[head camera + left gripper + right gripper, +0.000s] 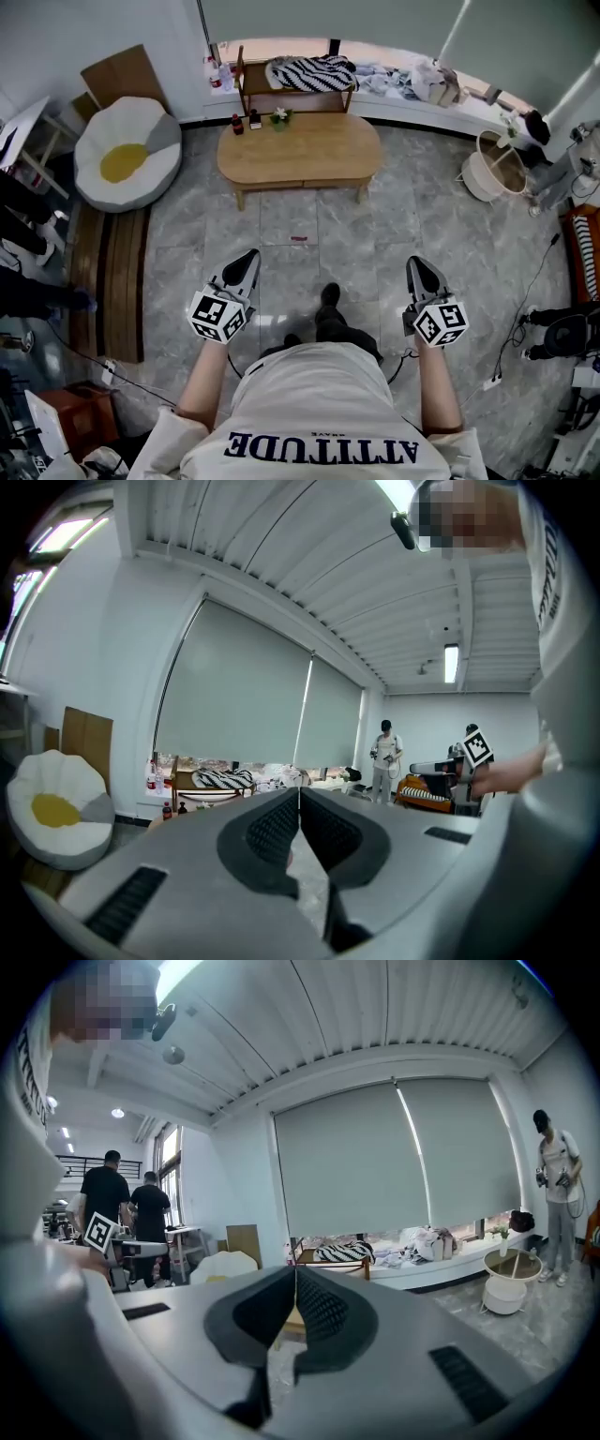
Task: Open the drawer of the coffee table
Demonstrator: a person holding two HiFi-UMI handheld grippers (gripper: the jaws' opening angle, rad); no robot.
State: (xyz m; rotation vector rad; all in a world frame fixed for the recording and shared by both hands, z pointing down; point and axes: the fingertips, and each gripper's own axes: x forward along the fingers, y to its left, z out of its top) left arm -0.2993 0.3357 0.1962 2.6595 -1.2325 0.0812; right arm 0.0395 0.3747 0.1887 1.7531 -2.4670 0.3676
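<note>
Head view, upper left: an egg-shaped cushion [127, 155] is noted, white and puffy, with a yellow yolk patch. A flat brown board [120, 75] is leaned on the wall behind it. Below, a slatted wooden bench [114, 281] is laid along the floor [281, 225], which is tiled in grey marbled squares.

Lower centre-left: the left gripper [249, 258] is held out, with a cube of black-and-white square markers on its back. In the left gripper view its ribbed dark pads are seen pressed together at the tips, nothing between them.

Upper centre: the coffee table [300, 150] is placed well apart from both grippers. An oval top of pale grained wood and short legs are recorded. The drawer cannot be picked out from above. Two small bottles [237, 124] and a small potted plant [280, 116] are set at its far left edge. Behind it, a black-and-white striped cloth [309, 71] is draped on a wooden frame.

Bottom centre: a white shirt [319, 412] is printed "ATTITUDE" in dark block letters, upside down in the frame. Smaller print beside it is not legible.

Lower centre-right: the right gripper [421, 267] is held out, with the same marker cube. In the right gripper view its jaws are seen closed on nothing.

Upper right: a round white basket-like stand [492, 169] is noted.
</note>
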